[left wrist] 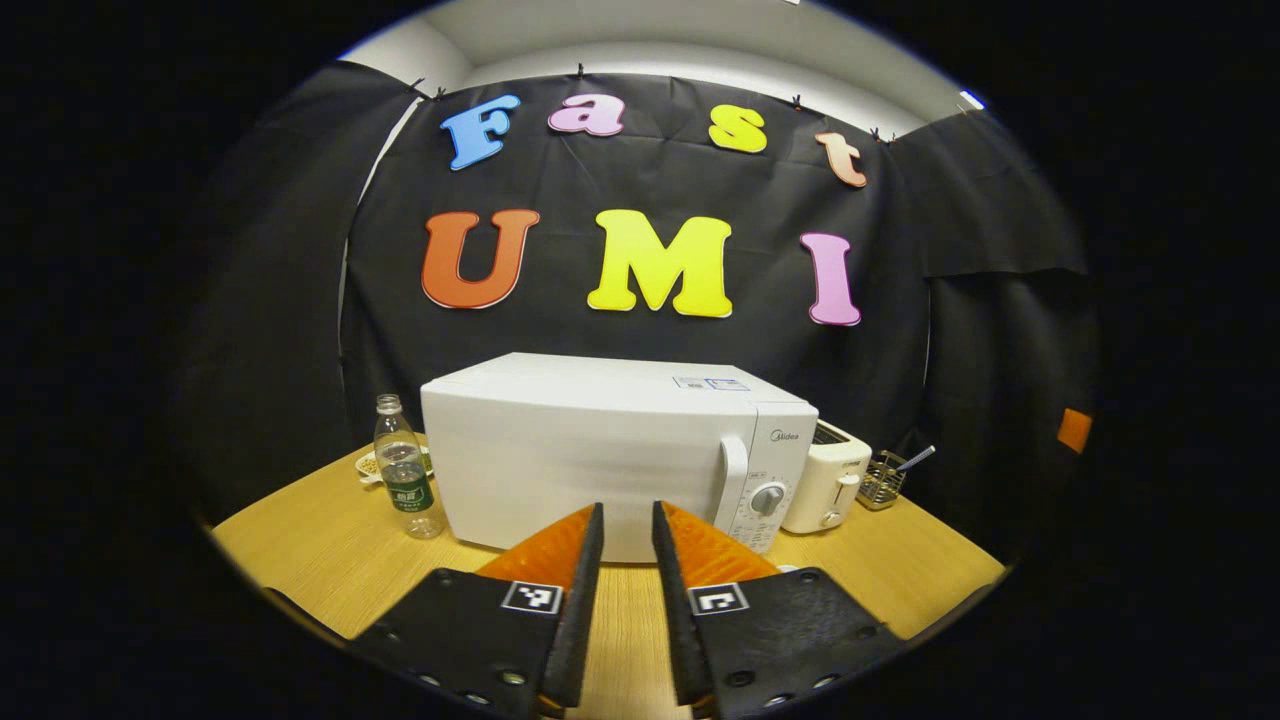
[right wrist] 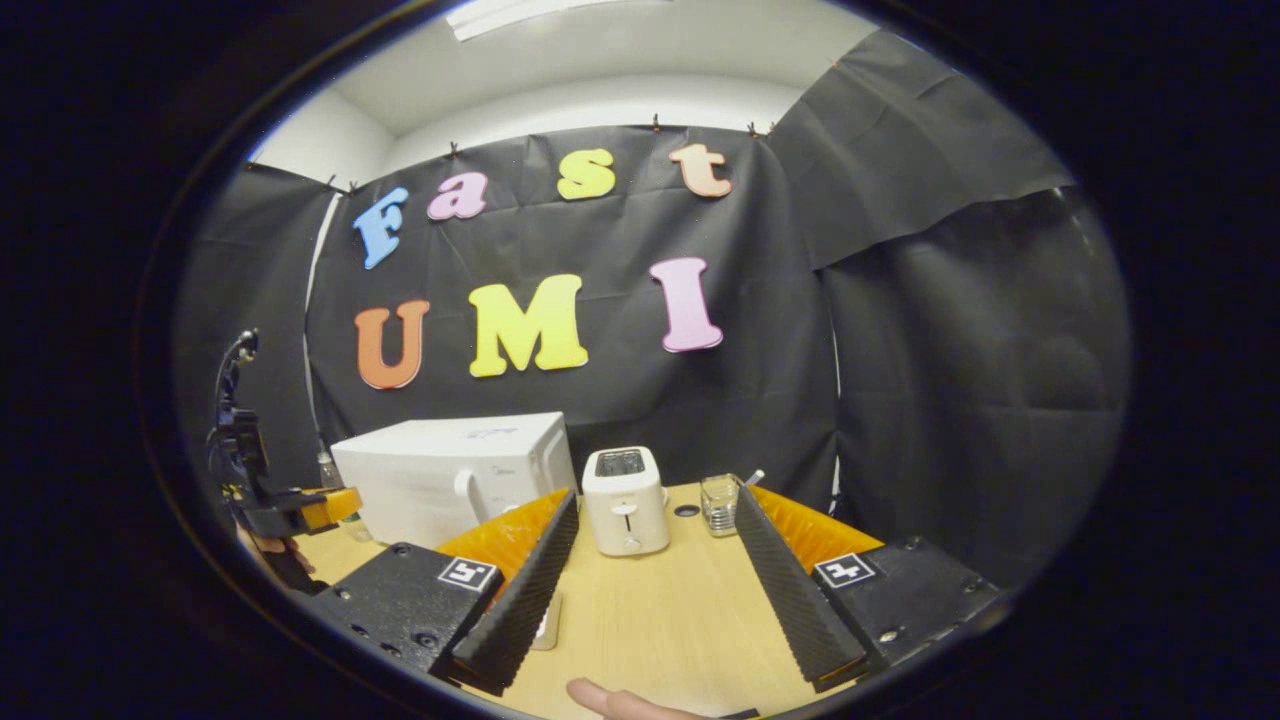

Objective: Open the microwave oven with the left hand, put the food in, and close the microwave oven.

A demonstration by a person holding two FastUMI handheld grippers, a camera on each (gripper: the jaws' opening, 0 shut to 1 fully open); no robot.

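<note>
Booth: black cloth hung as the wall behind a pale wooden desk [left wrist: 320, 560], with a white ceiling above it.
Microwave oven [left wrist: 600, 450]: it stood toward the back of the desk with its door shut, and the handle [left wrist: 732, 478] and dials faced the left tongs, so I judged the opening step had not begun.
Left tongs [left wrist: 628, 520]: they hovered in front of the oven door, well short of it, fingers a narrow gap apart and holding nothing; I judged they were lined up for the handle, which sat off to their right.
Right tongs [right wrist: 650, 560]: they were spread wide over bare desk, empty, and pointed at the toaster; probably kept back so the door had room to swing.
Toaster [right wrist: 625, 512]: it stood just beside the oven's control side.
Bottle [left wrist: 405, 482]: upright by the oven's other end, with a small dish [left wrist: 370, 466] half hidden behind it, perhaps the food, though I could not tell.
Glass [right wrist: 720, 503]: near the toaster, something thin leaning in it.
Fingertip [right wrist: 610, 698]: a person's, at the bottom edge of the right gripper view.
</note>
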